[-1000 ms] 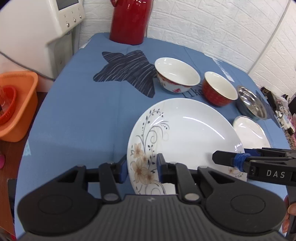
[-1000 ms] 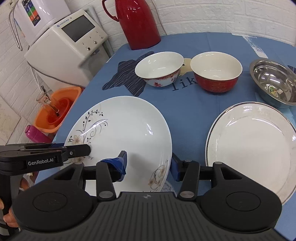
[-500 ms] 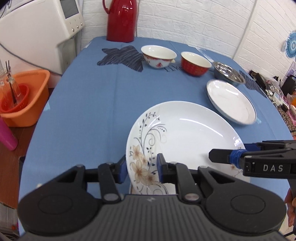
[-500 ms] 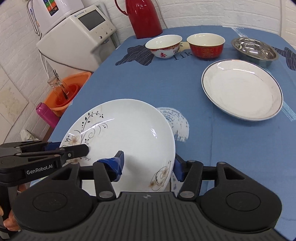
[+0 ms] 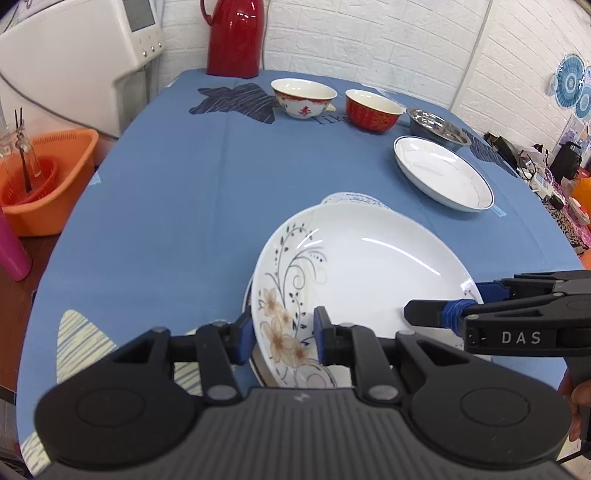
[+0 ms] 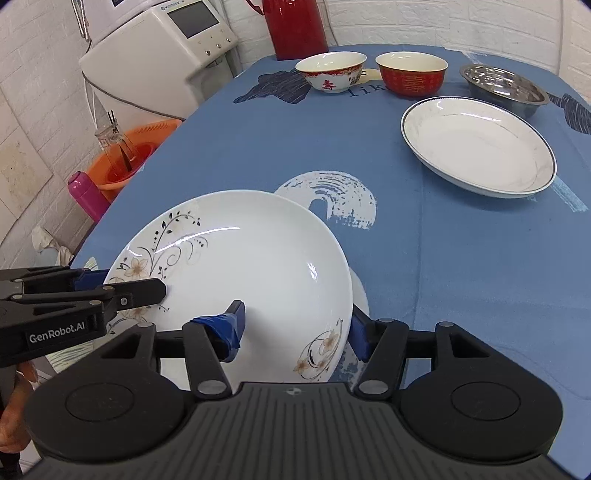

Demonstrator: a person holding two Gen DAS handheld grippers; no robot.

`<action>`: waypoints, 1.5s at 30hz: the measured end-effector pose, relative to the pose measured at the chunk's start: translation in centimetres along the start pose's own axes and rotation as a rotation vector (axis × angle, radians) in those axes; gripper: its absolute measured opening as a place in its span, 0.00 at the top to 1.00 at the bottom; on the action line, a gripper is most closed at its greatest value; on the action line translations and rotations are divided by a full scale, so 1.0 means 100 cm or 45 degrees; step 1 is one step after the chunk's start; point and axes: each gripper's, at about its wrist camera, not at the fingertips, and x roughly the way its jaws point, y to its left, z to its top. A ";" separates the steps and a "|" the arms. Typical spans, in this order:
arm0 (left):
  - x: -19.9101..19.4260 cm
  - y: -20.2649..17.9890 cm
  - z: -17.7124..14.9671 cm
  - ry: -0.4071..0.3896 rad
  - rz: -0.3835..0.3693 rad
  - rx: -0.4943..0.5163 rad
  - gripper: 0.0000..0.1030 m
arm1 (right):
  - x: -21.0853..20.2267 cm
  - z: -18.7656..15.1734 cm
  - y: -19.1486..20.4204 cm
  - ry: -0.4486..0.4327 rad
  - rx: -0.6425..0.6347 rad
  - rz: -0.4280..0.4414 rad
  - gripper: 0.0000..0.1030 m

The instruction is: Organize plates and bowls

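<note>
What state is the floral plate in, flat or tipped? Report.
Tipped: the floral plate is lifted and slanted, both grippers clamping opposite rims.

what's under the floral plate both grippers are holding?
Under the floral plate a white rim of another dish peeks out on the blue tablecloth. The plate covers most of it, so what it is cannot be told.

Near edge of the table (image 6: 258, 155): the flowered plate (image 6: 255, 266) was held above the cloth, its left rim between the fingers of the left gripper (image 5: 282, 334) and its right rim between those of the right gripper (image 6: 295, 328). Beyond it to the right lay a second plate (image 6: 476, 144), with the metal bowl (image 6: 506, 86) just behind. At the far edge two bowls (image 6: 332, 70) (image 6: 412, 72) stood side by side, left of the metal bowl, with the jug (image 6: 297, 26) behind them.
</note>
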 end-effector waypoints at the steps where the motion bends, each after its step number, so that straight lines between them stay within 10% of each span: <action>1: -0.001 0.000 -0.001 -0.002 -0.006 0.002 0.85 | 0.000 0.000 0.000 0.003 -0.006 0.003 0.57; 10: -0.008 0.011 -0.001 0.006 -0.087 -0.050 0.49 | 0.008 0.000 0.000 0.027 -0.031 0.018 0.58; 28: -0.020 -0.007 0.052 -0.052 -0.129 0.035 0.41 | -0.047 0.037 -0.052 -0.076 0.016 -0.068 0.58; 45: 0.151 -0.109 0.174 0.205 -0.216 0.094 0.38 | 0.004 0.121 -0.211 0.022 0.322 -0.322 0.55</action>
